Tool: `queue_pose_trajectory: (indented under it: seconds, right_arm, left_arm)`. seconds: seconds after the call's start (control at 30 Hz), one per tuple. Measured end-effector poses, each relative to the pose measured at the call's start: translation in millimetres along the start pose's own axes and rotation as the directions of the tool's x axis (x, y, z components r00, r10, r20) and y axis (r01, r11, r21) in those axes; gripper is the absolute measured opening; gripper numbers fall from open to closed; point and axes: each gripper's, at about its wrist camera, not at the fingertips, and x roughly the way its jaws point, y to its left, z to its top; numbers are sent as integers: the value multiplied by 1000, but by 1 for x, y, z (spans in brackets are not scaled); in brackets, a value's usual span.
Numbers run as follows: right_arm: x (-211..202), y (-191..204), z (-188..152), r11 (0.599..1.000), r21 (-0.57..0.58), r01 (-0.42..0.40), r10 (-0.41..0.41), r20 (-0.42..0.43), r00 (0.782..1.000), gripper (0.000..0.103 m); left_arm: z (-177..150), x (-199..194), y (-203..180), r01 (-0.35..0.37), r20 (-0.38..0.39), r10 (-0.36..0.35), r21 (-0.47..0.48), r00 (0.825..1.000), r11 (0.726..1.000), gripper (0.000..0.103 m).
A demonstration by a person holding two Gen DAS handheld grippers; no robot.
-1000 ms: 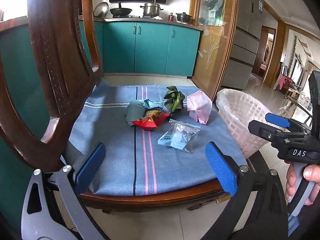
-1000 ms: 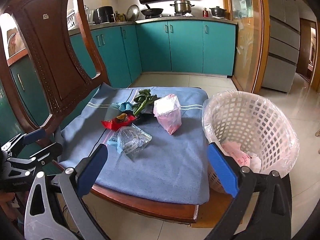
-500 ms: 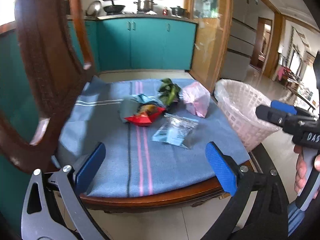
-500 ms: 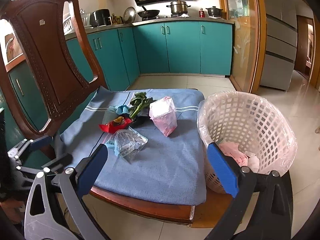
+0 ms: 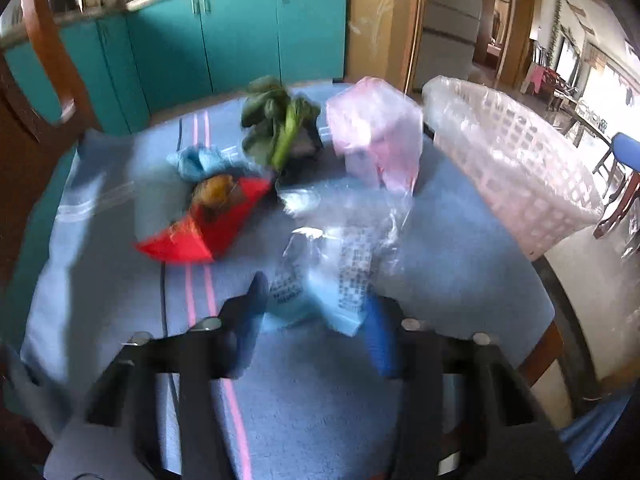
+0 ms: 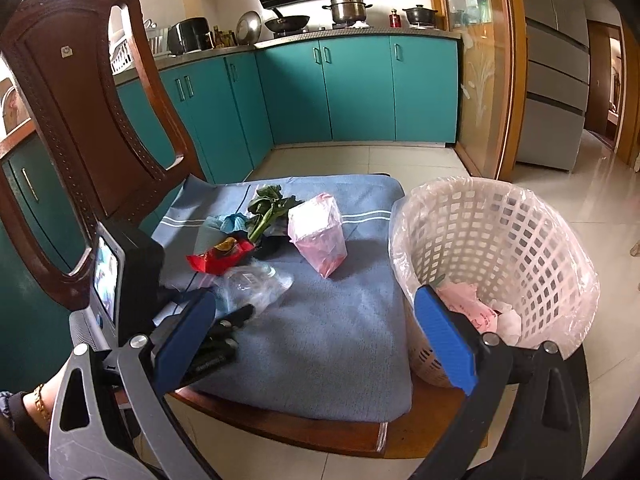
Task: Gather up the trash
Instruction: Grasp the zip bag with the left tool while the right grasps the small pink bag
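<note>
Teal kitchen cabinets (image 6: 360, 88) form the background behind a wooden chair (image 6: 80, 112) whose seat carries a blue cloth (image 6: 328, 328). All positions below are referenced to that cloth.

Trash on the cloth:
- Clear plastic wrapper (image 5: 336, 264) with printed blue-and-white panels, at the near centre.
- Red snack packet (image 5: 208, 232), just behind and left of the wrapper.
- Green leafy vegetable scrap (image 5: 280, 128), toward the far edge.
- Pink plastic bag (image 5: 376, 136), standing upright at the far right.
- Crumpled light-blue piece (image 5: 196, 160), behind the red packet.

A white lattice basket (image 6: 500, 248) with a clear liner stands off the right edge of the cloth; crumpled pink and white paper lies inside it.

Left gripper (image 5: 316, 312): one second ago it was held back from the front edge of the cloth with its blue pads spread wide. It has since advanced over the cloth, and the pads have drawn in on either side of the near end of the clear plastic wrapper. The left wrist view is motion-blurred; whether the pads are fully clamped cannot be told.

Right gripper (image 6: 320, 336): jaws spread wide, holding nothing. It hovers at the front edge of the cloth, its right pad in front of the basket. Compared with the earlier right wrist view, its position is nearly unchanged, while the left gripper (image 6: 224, 332) now appears in it close beside the wrapper (image 6: 256, 280).
</note>
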Motion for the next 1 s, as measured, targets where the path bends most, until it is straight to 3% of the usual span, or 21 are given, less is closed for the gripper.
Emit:
queue_pose_trajectory:
  seconds: [0.03,0.1,0.3,0.43,0.5,0.57,0.63,0.67,0.7,0.83,1.0]
  right_arm:
    - [4,1,1,1000,-5,4,-4,-3,1000,97]
    - [15,3,5,1000,-26,12,-12,-7,1000,97]
    - [62,8,20,997,-64,53,-53,1,999,98]
    - [103,11,28,995,-80,60,-64,-55,996,98]
    - [122,18,32,990,-118,71,-80,-75,994,97]
    - [141,25,35,980,-167,108,-124,-90,988,97]
    - [157,26,36,973,-184,139,-160,-103,982,91]
    - [163,24,34,975,-177,136,-158,-119,980,72]
    - [167,22,32,979,-169,115,-141,-148,979,45]
    - [139,16,29,989,-122,84,-105,-180,978,39]
    - [45,16,26,999,-25,-28,26,-82,996,38]
  left_arm:
    - [-1,-3,2,8,-3,-8,-8,1000,1000,28]
    - [-1,-23,8,12,28,-11,-34,1000,999,22]
    - [-8,-110,37,-14,190,37,-119,981,993,21]
    - [-18,-166,60,-65,313,134,-222,940,973,20]
    - [-26,-180,69,-90,343,180,-262,922,961,20]
    - [-28,-184,75,-104,349,203,-284,915,953,21]
    - [-28,-183,79,-106,346,207,-290,915,951,21]
    - [-29,-182,80,-108,341,208,-290,917,951,21]
    - [-30,-178,81,-109,329,205,-287,922,952,21]
    - [-32,-177,82,-95,313,186,-284,931,954,21]
    - [-29,-175,77,-73,315,158,-264,936,962,21]
